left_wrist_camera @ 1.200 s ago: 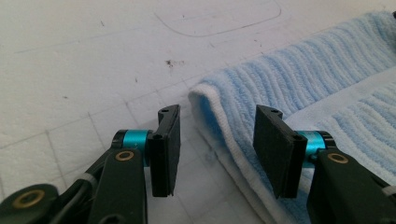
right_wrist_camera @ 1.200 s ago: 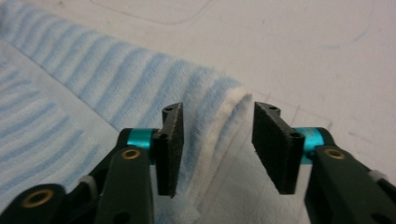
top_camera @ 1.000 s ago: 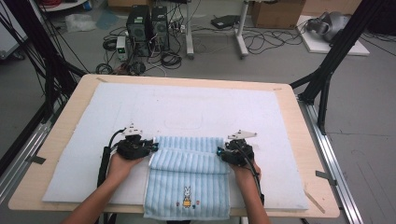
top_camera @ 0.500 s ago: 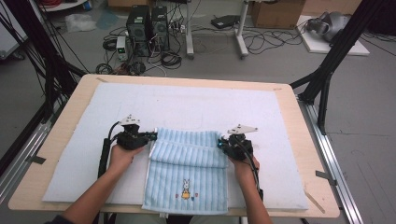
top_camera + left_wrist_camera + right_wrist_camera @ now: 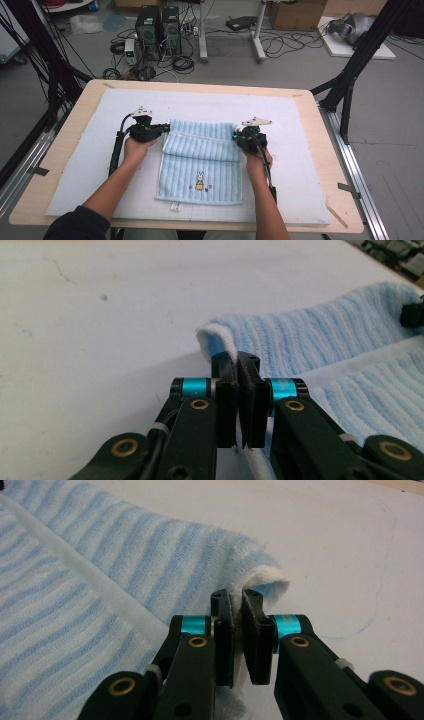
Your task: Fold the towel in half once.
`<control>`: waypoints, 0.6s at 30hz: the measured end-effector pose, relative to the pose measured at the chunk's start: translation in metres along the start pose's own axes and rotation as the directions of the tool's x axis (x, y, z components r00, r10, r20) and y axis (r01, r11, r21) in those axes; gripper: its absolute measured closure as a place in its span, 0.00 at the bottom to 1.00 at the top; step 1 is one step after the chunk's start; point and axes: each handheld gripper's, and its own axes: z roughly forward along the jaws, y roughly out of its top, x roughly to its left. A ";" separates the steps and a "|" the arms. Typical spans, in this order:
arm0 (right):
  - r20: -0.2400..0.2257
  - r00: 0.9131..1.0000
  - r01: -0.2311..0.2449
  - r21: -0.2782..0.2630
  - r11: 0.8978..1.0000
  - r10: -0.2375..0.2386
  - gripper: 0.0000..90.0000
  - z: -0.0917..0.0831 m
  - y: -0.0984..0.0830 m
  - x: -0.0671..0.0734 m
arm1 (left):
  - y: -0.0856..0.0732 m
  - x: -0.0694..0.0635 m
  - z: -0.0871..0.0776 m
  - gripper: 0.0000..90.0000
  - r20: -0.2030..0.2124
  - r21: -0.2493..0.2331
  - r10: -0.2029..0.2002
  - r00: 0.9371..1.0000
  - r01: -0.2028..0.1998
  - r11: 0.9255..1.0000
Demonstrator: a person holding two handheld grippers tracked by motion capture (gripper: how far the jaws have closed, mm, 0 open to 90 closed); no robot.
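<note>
A light blue striped towel (image 5: pixel 200 165) with a small rabbit picture (image 5: pixel 200 181) lies on the white mat (image 5: pixel 300 150). Its far part is doubled into a fold. My left gripper (image 5: pixel 162 131) is shut on the fold's left corner, and the white hem (image 5: pixel 210 340) curls just past the pinched jaws (image 5: pixel 236 362). My right gripper (image 5: pixel 236 137) is shut on the right corner, with the towel (image 5: pixel 125 565) bunched between its pads (image 5: pixel 236 600). Both corners are held slightly off the mat. The other gripper (image 5: pixel 412 312) shows at the far right of the left gripper view.
The mat covers most of a wooden table (image 5: pixel 60 165). Black frame posts (image 5: pixel 350 85) stand beside the table at right and left. Beyond the far edge, computer towers (image 5: pixel 160 25) and cables sit on the floor. There is bare mat on both sides of the towel and beyond it.
Both hands moved away from the person, carrying the towel's corners along. The towel's near end slid from the table's front edge up onto the mat.
</note>
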 end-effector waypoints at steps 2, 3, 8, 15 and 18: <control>0.010 1.000 -0.011 0.003 1.000 0.011 0.94 0.003 0.002 -0.002 | -0.001 0.003 0.005 0.96 0.006 0.013 0.005 1.000 -0.005 1.000; 0.013 1.000 -0.010 -0.002 1.000 0.010 0.94 0.005 0.003 -0.003 | -0.001 0.005 0.007 0.96 0.013 0.031 0.007 1.000 -0.007 0.999; 0.038 0.999 -0.012 -0.001 1.000 0.012 0.94 0.011 0.002 -0.005 | -0.002 0.008 0.011 0.96 0.020 0.011 0.011 1.000 -0.011 1.000; 0.042 0.999 -0.021 0.010 1.000 0.020 0.90 0.015 0.001 -0.006 | -0.003 0.010 0.011 0.84 0.039 0.019 -0.026 0.999 0.026 0.999; 0.049 0.998 -0.041 0.001 0.999 0.041 0.79 0.011 0.001 -0.009 | 0.000 0.011 0.004 0.71 0.048 0.003 -0.038 0.998 0.038 0.999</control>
